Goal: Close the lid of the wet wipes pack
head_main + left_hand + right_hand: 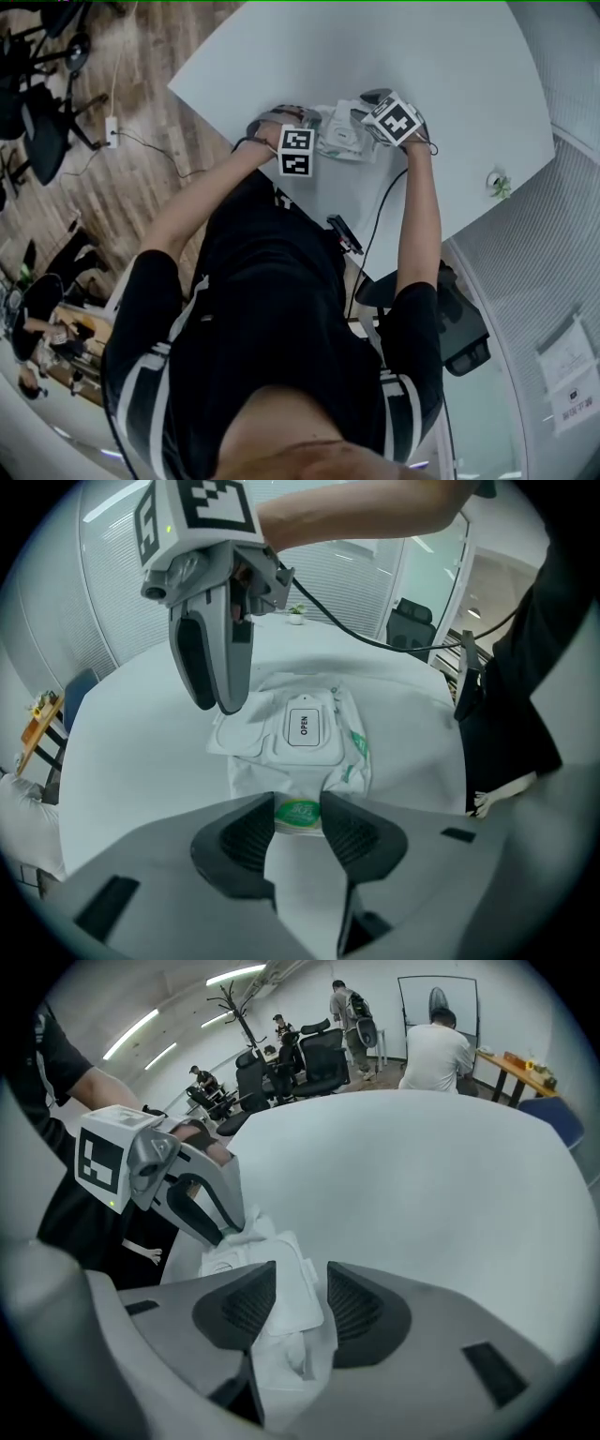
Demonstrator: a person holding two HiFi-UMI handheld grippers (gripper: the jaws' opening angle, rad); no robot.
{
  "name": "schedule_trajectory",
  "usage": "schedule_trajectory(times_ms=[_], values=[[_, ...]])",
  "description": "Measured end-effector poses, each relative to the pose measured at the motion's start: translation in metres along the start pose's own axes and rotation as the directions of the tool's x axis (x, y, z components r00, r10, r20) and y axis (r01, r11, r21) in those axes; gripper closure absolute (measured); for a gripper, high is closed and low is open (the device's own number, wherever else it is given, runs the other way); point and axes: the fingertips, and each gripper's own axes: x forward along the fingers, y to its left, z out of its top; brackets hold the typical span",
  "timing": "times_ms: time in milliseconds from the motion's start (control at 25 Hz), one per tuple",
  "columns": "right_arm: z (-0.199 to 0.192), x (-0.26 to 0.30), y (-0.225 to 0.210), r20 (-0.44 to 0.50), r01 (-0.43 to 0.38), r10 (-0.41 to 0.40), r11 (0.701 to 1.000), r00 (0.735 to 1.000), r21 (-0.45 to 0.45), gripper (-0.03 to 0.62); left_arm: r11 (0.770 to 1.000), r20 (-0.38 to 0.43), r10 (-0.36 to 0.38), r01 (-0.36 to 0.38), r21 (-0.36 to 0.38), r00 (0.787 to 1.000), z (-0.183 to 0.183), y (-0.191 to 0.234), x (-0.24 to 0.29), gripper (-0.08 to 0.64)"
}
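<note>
Left gripper view: pack (302,772) on tabletop (131,761), near end pinched by left gripper (296,804). Right gripper (300,1269) spread, straddling far end. Lid (305,726) best pressed flat while pack is held steady.

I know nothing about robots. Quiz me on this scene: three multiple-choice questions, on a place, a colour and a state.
1. Where does the wet wipes pack lie? A on the floor; B on the white table; C on a chair.
2. What colour is the label between the fingers of the left gripper? A red; B green; C black.
3. How do the fingers of the right gripper stand? A apart; B pressed together; C around a cable.
Answers: B, tabletop surrounds it; B, green shows there; A, a gap shows between them.
</note>
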Motion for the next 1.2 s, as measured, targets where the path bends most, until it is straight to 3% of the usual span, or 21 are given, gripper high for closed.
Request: schedule_trajectory(times_ms=[280,520,920,1200], values=[[-0.007,0.017,0.006,-0.049,-0.142,0.142,0.99,0.989,-0.004,0.411,1.0,-0.003,0.009,-0.009,-0.006,1.0,0.0,0.001,0.0,0.41],[-0.002,-0.006,0.018,0.005,-0.107,0.107,0.994,0.994,-0.015,0.419,1.0,0.003,0.02,-0.02,-0.014,1.0,0.002,-0.002,-0.001,0.408],[-0.004,-0.024,0.078,0.102,-0.084,0.087,0.996,0.991,-0.028,0.437,0.998,-0.009,0.048,-0.048,-0.044,0.999,-0.009,0.002,0.001,0.408],[-0.021,0.006,0.097,0.12,0.042,-0.044,0.999,0.992,0.021,0.455,0.997,-0.017,0.05,-0.051,-0.05,0.999,-0.019,0.006,0.003,0.408]])
